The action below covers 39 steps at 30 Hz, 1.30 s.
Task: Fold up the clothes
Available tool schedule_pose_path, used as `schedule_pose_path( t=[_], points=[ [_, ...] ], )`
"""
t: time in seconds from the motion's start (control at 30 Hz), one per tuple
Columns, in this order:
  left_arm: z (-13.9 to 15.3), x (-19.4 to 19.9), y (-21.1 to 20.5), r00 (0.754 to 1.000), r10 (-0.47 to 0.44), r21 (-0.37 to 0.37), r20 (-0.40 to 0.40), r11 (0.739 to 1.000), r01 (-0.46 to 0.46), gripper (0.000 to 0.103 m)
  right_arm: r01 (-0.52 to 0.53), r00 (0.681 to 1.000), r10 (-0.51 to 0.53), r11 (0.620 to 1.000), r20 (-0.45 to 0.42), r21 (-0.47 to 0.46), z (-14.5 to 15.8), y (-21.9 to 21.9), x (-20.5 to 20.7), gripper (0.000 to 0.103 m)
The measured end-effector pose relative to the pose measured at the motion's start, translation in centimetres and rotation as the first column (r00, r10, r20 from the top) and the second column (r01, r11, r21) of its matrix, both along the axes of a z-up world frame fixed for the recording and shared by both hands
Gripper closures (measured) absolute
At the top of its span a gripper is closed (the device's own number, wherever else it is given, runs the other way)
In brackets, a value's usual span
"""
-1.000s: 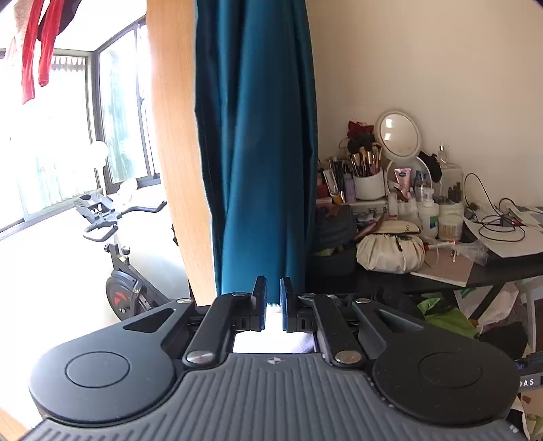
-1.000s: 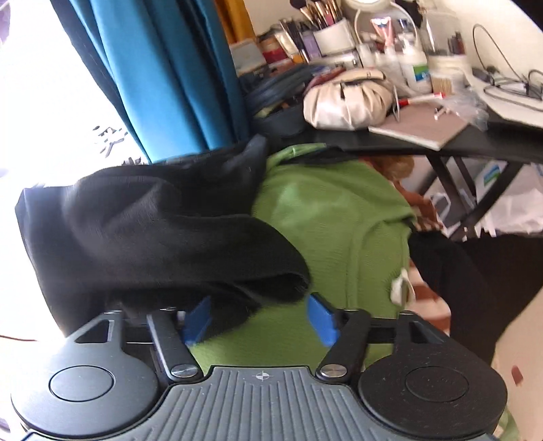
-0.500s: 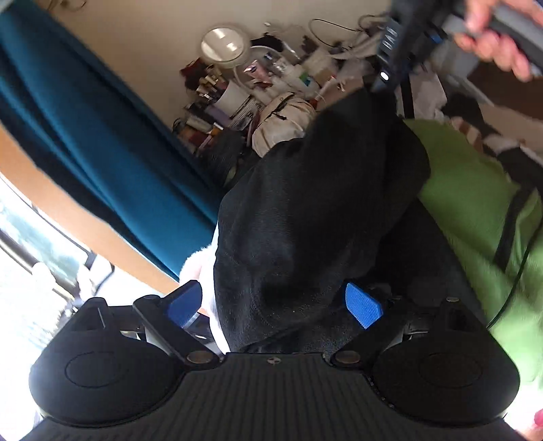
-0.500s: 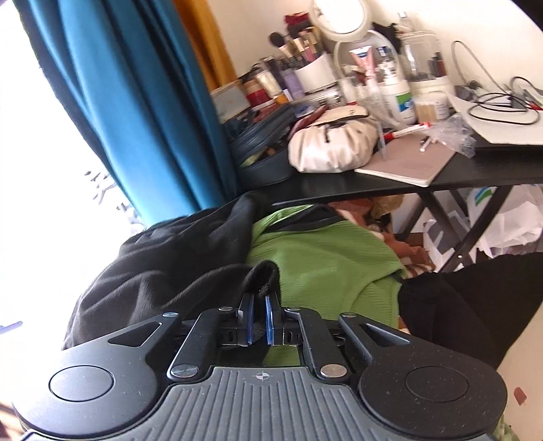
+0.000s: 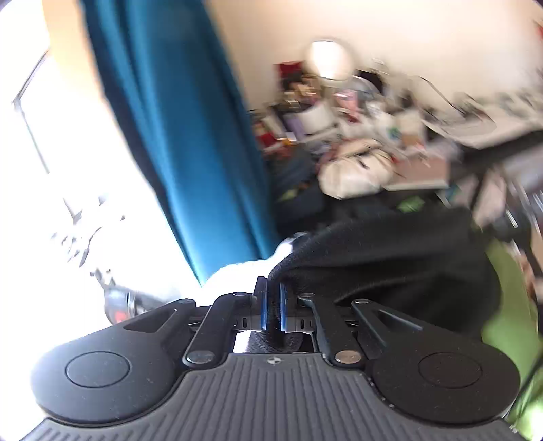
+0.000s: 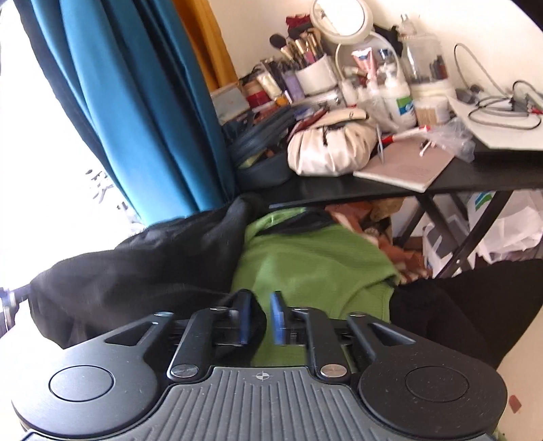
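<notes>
- Left gripper (image 5: 273, 303): fingers (image 5: 260, 305) drawn nearly together, just snapped shut from a wide spread; they pinch an edge of the black garment (image 5: 390, 268), whose cloth runs between the blue pads and down behind them. View blurred.
- Right gripper (image 6: 261, 317): fingers (image 6: 279, 319) parted by a narrow gap, having just eased open; a fold of the black garment (image 6: 142, 271) lies against the left pad and partly in the gap, green cloth showing beside the right pad. Whether the pads press the cloth cannot be told.
- Black garment: draped at the left over the green garment (image 6: 315, 268), in front of the blue curtain (image 6: 135, 101) and below the front edge of the bench (image 6: 373, 190).
- White cup (image 6: 317, 78), back of the bench by the round mirror (image 6: 339, 17): holds upright make-up brushes.
- Dark round case (image 6: 261, 163), left end of the bench: open, contents unclear.
- Cream pouch (image 6: 331, 149): closed, near the front edge, beside a notebook (image 6: 407, 166).
</notes>
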<state>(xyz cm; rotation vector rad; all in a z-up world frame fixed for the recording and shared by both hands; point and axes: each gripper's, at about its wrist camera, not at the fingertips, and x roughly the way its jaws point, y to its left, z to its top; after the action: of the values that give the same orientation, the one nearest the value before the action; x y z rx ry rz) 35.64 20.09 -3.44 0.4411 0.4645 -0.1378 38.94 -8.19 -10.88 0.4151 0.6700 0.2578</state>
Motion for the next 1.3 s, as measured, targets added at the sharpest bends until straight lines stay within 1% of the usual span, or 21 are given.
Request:
schedule_pose_path(
  t=[0.1,0.2,0.27,0.33,0.37,0.4,0.43,0.47,0.57,0.63,0.67,0.77,0.97,1.03,1.07,1.1,1.13,1.17,1.2,1.23,1.3],
  points=[
    [0.4,1.8,0.7,0.999,0.047,-0.062,-0.015,0.997,-0.048,0.095,-0.045,0.999,0.045,0.999,0.000,0.006,-0.5,0.1,-0.7,0.066],
    [0.2,2.9,1.3,0.996,0.081,-0.111,-0.039,0.990,-0.085,0.095,-0.119,0.993,0.120,0.991,0.020,-0.061,-1.0,1.1,-1.6,0.052],
    [-0.1,3.5,1.9,0.992,0.098,-0.145,-0.077,0.984,-0.108,0.094,-0.161,0.986,0.165,0.981,0.021,-0.108,-1.6,2.0,-1.9,0.050],
    [-0.7,3.9,2.5,0.987,0.098,-0.177,-0.130,0.977,-0.121,0.085,-0.193,0.981,0.196,0.972,0.012,-0.136,-2.2,2.8,-1.9,0.049],
    [-1.1,3.9,2.9,0.982,0.092,-0.187,-0.163,0.975,-0.122,0.062,-0.203,0.979,0.205,0.971,0.002,-0.127,-2.5,3.0,-1.7,0.049],
    [-1.6,3.7,3.1,0.981,0.088,-0.177,-0.172,0.977,-0.119,0.025,-0.213,0.977,0.214,0.970,-0.007,-0.119,-2.7,3.3,-1.5,0.049],
    [-2.0,3.5,3.3,0.980,0.085,-0.166,-0.180,0.979,-0.116,0.014,-0.218,0.976,0.219,0.969,-0.007,-0.115,-2.9,3.6,-1.4,0.049],
    [-2.5,3.3,3.5,0.979,0.082,-0.154,-0.187,0.982,-0.112,0.011,-0.224,0.974,0.225,0.968,-0.006,-0.111,-3.0,3.9,-1.3,0.049],
    [-4.0,2.8,3.9,0.966,0.064,-0.131,-0.249,0.986,-0.100,0.011,-0.240,0.970,0.244,0.963,0.015,-0.125,-2.9,5.0,-1.0,0.056],
    [-4.9,2.6,4.3,0.957,0.059,-0.150,-0.285,0.983,-0.105,0.011,-0.245,0.966,0.253,0.958,0.044,-0.148,-2.6,5.4,-0.9,0.083],
    [-5.3,2.5,4.4,0.954,0.066,-0.147,-0.293,0.983,-0.113,0.011,-0.241,0.966,0.253,0.957,0.060,-0.161,-2.3,5.5,-1.0,0.089],
    [-6.4,2.3,4.9,0.944,0.100,-0.154,-0.316,0.976,-0.155,0.008,-0.222,0.967,0.238,0.963,0.095,-0.152,-1.8,5.2,-1.1,0.089],
    [-7.3,3.4,7.3,0.917,0.134,-0.321,-0.375,0.910,-0.264,0.004,-0.228,0.973,0.231,0.969,0.024,-0.091,-2.8,4.8,-0.4,0.072],
    [-7.4,3.4,7.9,0.919,0.137,-0.367,-0.369,0.887,-0.280,0.006,-0.228,0.973,0.231,0.969,0.025,-0.093,-3.2,5.0,-0.3,0.069],
    [-7.4,3.5,8.1,0.921,0.120,-0.404,-0.370,0.873,-0.275,0.027,-0.228,0.973,0.231,0.969,0.025,-0.094,-3.3,5.1,-0.3,0.069],
    [-7.3,3.6,8.2,0.919,0.069,-0.450,-0.388,0.856,-0.255,0.067,-0.229,0.972,0.233,0.968,0.024,-0.100,-3.1,5.3,-0.1,0.068],
    [-7.0,3.7,8.1,0.912,0.038,-0.478,-0.409,0.842,-0.250,0.075,-0.231,0.972,0.235,0.967,0.023,-0.106,-3.0,5.5,0.1,0.069],
    [-6.3,3.4,7.7,0.920,0.051,-0.461,-0.389,0.854,-0.242,0.087,-0.232,0.971,0.236,0.966,0.023,-0.112,-2.8,5.7,0.3,0.070],
    [-5.6,3.0,7.3,0.928,0.067,-0.439,-0.366,0.867,-0.235,0.096,-0.234,0.971,0.238,0.965,0.022,-0.117,-2.7,5.9,0.5,0.079],
    [-4.8,2.5,6.9,0.938,0.083,-0.429,-0.335,0.873,-0.231,0.096,-0.234,0.971,0.239,0.964,0.023,-0.124,-2.4,6.1,0.6,0.091],
    [-2.2,1.2,7.4,0.957,0.137,-0.465,-0.255,0.851,-0.245,0.097,-0.204,0.975,0.213,0.971,0.065,-0.128,-0.6,5.9,0.8,0.092]
  ],
)
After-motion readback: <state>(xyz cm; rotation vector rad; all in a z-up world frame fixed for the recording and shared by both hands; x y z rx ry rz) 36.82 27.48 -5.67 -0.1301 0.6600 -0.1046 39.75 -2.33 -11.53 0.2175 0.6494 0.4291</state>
